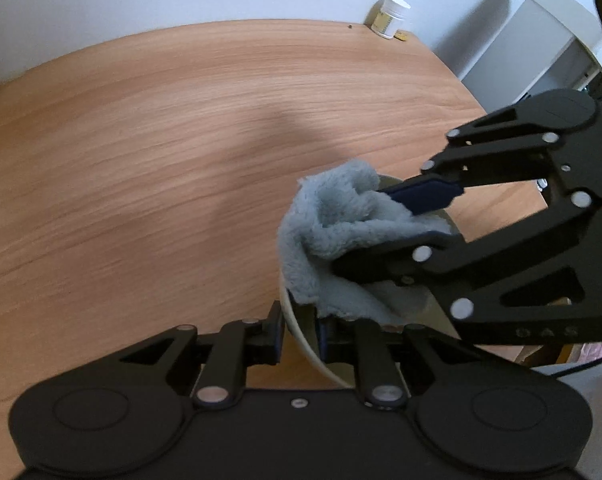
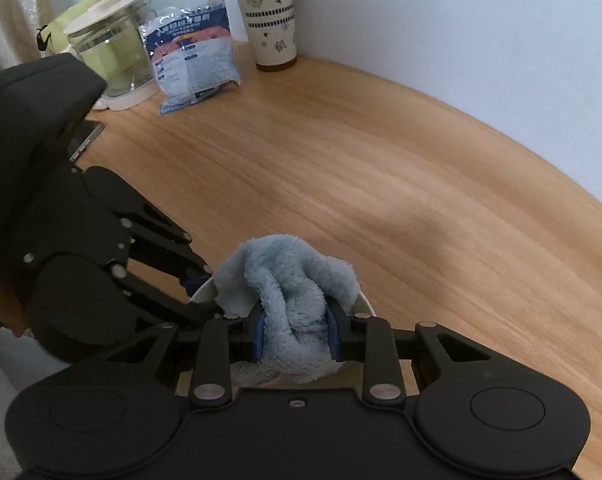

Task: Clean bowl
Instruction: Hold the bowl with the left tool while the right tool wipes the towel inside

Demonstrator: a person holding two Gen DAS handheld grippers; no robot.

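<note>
Pale ceramic bowl (image 1: 301,332), one, rim pinched by the left gripper (image 1: 299,334) jaws; one fluffy light-blue cloth (image 2: 297,312) clamped in the right gripper (image 2: 297,334) jaws, on wooden bench (image 2: 381,184).

Your two grippers crowd the bowl (image 1: 301,332): the left gripper (image 1: 299,334) pinches its rim, the right gripper (image 2: 297,334) fills its inside with the blue cloth (image 2: 293,280). Ahead, the wooden table (image 2: 381,168) lies open. Obstacles stand only along the wall: glass kettle (image 2: 109,48), plastic packet (image 2: 193,56), patterned tumbler (image 2: 269,16), small white jar (image 1: 390,17).
</note>
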